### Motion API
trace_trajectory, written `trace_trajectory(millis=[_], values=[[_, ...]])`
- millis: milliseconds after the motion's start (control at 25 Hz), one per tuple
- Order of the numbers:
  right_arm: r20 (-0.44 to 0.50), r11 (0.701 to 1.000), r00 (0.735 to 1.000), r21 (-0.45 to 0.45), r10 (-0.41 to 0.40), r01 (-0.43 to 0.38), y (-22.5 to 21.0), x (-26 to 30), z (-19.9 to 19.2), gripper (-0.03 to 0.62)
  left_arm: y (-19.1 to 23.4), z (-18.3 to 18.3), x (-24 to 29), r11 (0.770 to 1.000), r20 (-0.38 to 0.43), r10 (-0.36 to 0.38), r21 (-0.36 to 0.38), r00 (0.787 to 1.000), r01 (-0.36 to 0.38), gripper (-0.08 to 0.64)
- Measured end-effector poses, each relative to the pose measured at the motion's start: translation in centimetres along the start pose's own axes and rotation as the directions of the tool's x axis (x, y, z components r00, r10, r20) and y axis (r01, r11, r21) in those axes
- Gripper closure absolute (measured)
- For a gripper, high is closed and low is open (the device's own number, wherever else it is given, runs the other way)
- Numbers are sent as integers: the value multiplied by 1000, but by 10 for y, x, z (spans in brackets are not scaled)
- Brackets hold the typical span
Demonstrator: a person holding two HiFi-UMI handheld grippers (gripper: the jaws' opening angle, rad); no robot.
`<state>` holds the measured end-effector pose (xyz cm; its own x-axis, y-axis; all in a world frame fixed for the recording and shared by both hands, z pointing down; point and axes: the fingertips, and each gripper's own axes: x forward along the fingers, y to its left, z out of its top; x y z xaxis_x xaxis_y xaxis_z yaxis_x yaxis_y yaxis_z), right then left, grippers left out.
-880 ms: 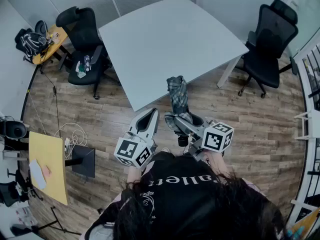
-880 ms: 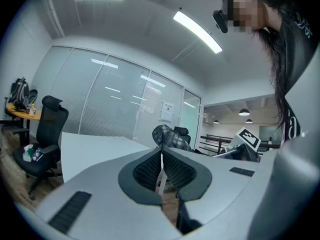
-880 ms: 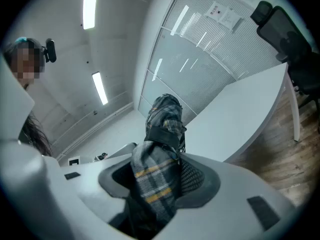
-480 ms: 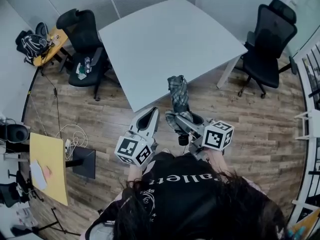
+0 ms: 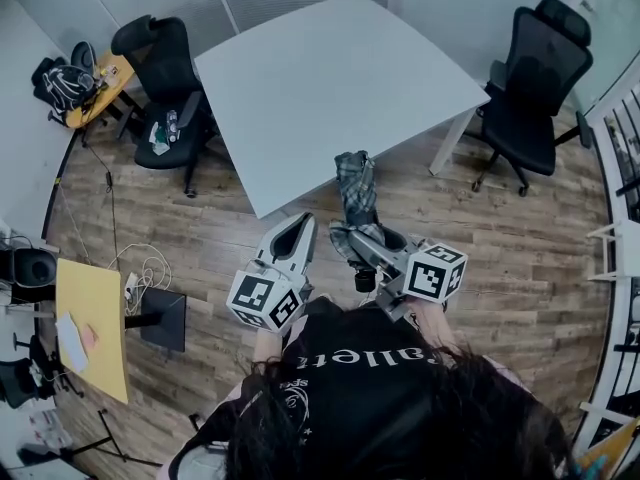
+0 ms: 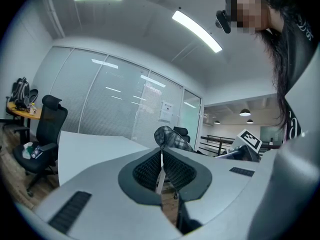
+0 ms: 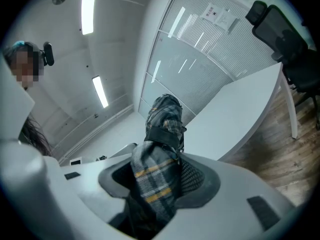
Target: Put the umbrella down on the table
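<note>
A folded plaid umbrella [image 5: 356,196] sticks up and forward from my right gripper [image 5: 362,241], which is shut on its lower part. In the right gripper view the umbrella [image 7: 159,154] fills the gap between the jaws, its strapped tip pointing up. The white table [image 5: 330,88] stands just ahead, and the umbrella hangs over the wooden floor short of its near edge. My left gripper [image 5: 296,232] is level beside the right one, its jaws pressed together with nothing in them. In the left gripper view [image 6: 161,160] the umbrella's tip [image 6: 169,137] shows beyond the jaws.
Black office chairs stand left [image 5: 165,73] and right [image 5: 540,78] of the table. A yellow side table [image 5: 95,328] and floor cables [image 5: 148,273] lie at the left. A desk with a backpack [image 5: 65,83] sits far left, and shelving [image 5: 620,248] lines the right wall.
</note>
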<state>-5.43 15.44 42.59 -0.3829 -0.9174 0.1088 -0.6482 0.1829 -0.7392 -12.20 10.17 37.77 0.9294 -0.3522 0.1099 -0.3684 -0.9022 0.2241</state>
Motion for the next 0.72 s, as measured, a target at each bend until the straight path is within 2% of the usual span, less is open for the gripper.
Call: trace_trajectory(millis=[360,720], values=[[-13,1000,1000,13,-9,9,-19,-38,-5,382,-32,-20,5,1000,-26,24,-8,999,-24,531],[-4,1000,1000,23,-17,17,-36,-37,2,382,-29,-18,21,1000,-56,29,13,998,-28,531]])
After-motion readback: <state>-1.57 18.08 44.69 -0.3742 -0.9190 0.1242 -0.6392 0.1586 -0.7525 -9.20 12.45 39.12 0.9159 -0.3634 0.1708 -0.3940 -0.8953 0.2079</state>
